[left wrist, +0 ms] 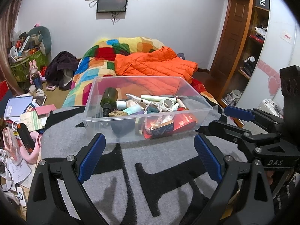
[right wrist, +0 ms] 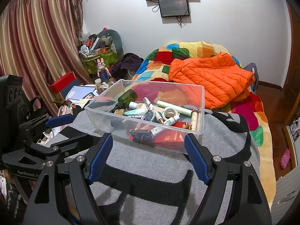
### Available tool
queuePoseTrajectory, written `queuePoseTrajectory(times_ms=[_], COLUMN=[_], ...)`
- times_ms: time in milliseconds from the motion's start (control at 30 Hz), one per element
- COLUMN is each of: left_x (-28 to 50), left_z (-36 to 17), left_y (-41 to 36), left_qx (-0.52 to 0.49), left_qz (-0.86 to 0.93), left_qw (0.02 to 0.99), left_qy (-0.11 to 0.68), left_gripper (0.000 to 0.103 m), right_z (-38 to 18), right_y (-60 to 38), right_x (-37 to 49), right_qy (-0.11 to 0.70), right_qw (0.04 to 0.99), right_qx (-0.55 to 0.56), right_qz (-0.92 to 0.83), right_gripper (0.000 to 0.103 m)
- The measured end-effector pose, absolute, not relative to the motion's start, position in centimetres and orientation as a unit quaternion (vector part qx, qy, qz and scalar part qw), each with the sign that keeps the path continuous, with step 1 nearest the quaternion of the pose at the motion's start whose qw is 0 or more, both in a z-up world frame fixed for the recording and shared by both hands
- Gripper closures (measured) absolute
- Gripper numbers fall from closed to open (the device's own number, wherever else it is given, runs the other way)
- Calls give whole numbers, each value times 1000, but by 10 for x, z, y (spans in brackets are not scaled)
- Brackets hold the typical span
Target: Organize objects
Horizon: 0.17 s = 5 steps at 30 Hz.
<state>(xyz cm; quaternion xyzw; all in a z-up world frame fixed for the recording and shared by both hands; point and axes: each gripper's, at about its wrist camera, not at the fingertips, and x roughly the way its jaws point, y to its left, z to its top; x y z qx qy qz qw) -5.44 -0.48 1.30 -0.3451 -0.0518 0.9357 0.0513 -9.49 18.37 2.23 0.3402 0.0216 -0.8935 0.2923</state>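
Observation:
A clear plastic bin (left wrist: 105,129) stands on a grey and black blanket (left wrist: 159,168) on the bed. It holds a dark green bottle (left wrist: 108,98), a tape roll (left wrist: 167,102), a red box (left wrist: 184,121), tubes and several small items. My left gripper (left wrist: 150,140) is open and empty, just short of the bin's near wall. My right gripper (right wrist: 149,140) is open and empty, near the same bin (right wrist: 198,101), with the green bottle (right wrist: 127,96) and tape roll (right wrist: 169,112) inside. The right gripper also shows in the left wrist view (left wrist: 221,120), and the left gripper in the right wrist view (right wrist: 73,129).
An orange jacket (left wrist: 155,63) lies on a colourful quilt (left wrist: 105,56) behind the bin. Books and papers (left wrist: 20,110) clutter the left side, with a full green bag (left wrist: 28,63) by the wall. Wooden shelves (left wrist: 251,43) stand at the right.

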Motion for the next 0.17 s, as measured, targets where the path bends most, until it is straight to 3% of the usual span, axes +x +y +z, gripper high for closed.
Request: queuePoseTrajectory(times_ms=[167], left_x=[-50], left_z=[16], left_y=[-3], left_qx=[-337], left_qz=[939], left_qw=[50], left_qy=[-48], left_gripper=[6], right_z=[24], right_y=[184], right_x=[-94], right_qy=[22], right_qw=[293], right_qx=[341], right_qz=[-893], right_gripper=[27])
